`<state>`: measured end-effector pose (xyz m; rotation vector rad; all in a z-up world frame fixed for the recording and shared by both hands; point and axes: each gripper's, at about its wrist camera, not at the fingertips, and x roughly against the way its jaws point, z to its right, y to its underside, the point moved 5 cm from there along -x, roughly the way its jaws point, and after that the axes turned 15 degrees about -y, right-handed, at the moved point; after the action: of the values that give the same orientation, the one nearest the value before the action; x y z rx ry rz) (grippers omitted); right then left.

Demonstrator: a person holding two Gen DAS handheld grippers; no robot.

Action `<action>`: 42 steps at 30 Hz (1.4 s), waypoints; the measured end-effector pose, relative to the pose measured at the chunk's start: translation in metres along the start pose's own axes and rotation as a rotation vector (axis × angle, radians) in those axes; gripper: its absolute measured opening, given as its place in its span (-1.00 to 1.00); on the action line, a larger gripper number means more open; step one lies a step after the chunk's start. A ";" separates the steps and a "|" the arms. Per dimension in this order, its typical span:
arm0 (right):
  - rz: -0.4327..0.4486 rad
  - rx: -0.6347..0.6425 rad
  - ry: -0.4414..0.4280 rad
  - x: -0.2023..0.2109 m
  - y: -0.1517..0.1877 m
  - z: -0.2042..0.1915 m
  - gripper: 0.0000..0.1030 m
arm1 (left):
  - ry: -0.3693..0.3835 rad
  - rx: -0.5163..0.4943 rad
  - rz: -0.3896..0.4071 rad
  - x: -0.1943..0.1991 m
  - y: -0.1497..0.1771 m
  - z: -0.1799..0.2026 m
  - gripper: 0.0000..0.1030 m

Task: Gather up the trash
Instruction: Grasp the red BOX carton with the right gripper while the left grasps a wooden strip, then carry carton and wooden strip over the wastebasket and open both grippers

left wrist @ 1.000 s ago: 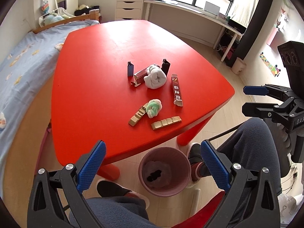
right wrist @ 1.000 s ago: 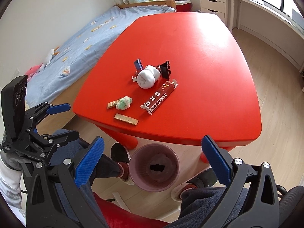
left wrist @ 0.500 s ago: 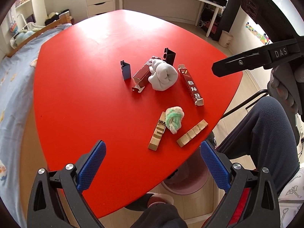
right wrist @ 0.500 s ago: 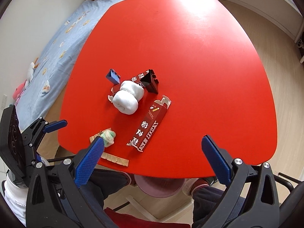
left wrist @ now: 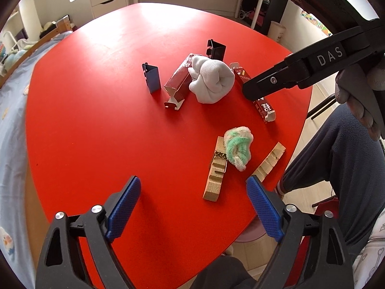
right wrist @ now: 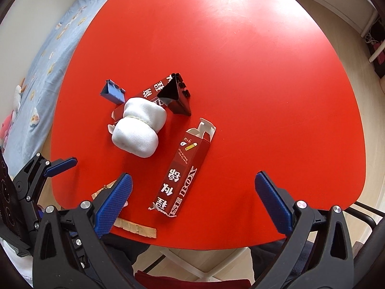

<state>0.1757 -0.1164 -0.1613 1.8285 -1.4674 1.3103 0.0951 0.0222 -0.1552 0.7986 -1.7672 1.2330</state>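
The left gripper (left wrist: 192, 207) has just been pulling its blue jaws a bit closer, but they are spread apart and nothing sits between them, only bare red table (left wrist: 84, 125). The right gripper (right wrist: 192, 200) has its jaws spread wide too, and they hold nothing. Just in front of them lies a long dark red box (right wrist: 184, 171) with its flap open. A second ago both grippers were back over the pink bin on the floor; now both have come forward and down over the table, so the bin is nearly out of sight under the edge. That looks like the start of a pick-up, and no trash is gone yet. Near the left jaws are a wooden clothes peg (left wrist: 216, 171), a green and white fuzzy ball (left wrist: 238, 147) resting on it, and a second wooden peg (left wrist: 270, 161) near the table edge. Farther off sit a white rolled sock (left wrist: 211, 82), another red box (left wrist: 179, 82), a blue clip (left wrist: 152, 78) and a black clip (left wrist: 215, 50). I think the right gripper will go for the near red box.
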 end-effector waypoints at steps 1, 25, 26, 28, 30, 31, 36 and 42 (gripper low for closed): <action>-0.006 0.004 0.004 -0.002 0.001 -0.001 0.77 | -0.013 -0.012 0.008 0.000 -0.001 0.001 0.45; -0.005 0.128 0.062 0.003 -0.001 0.005 -0.63 | -0.068 0.132 -0.025 0.006 -0.005 0.003 -0.77; -0.002 0.130 0.061 0.004 -0.001 0.006 -0.63 | -0.070 0.146 -0.026 0.007 -0.004 0.003 -0.77; 0.005 0.134 0.057 0.006 0.000 0.007 -0.64 | -0.071 0.180 -0.023 0.009 -0.002 0.002 -0.77; 0.011 0.140 0.057 0.008 0.001 0.008 -0.64 | -0.085 0.201 -0.025 0.011 -0.001 0.002 -0.77; 0.014 0.142 0.053 0.008 0.002 0.008 -0.64 | -0.092 0.209 -0.026 0.012 -0.001 0.002 -0.77; 0.041 0.168 0.033 0.019 0.006 0.005 -0.64 | -0.104 0.267 -0.019 0.020 0.001 0.001 -0.77; 0.082 0.221 0.017 0.040 0.016 -0.001 -0.64 | -0.112 0.318 0.012 0.040 0.000 0.001 -0.77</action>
<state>0.1601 -0.1408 -0.1290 1.9041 -1.4516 1.5797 0.0766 0.0194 -0.1199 1.0570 -1.6864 1.5274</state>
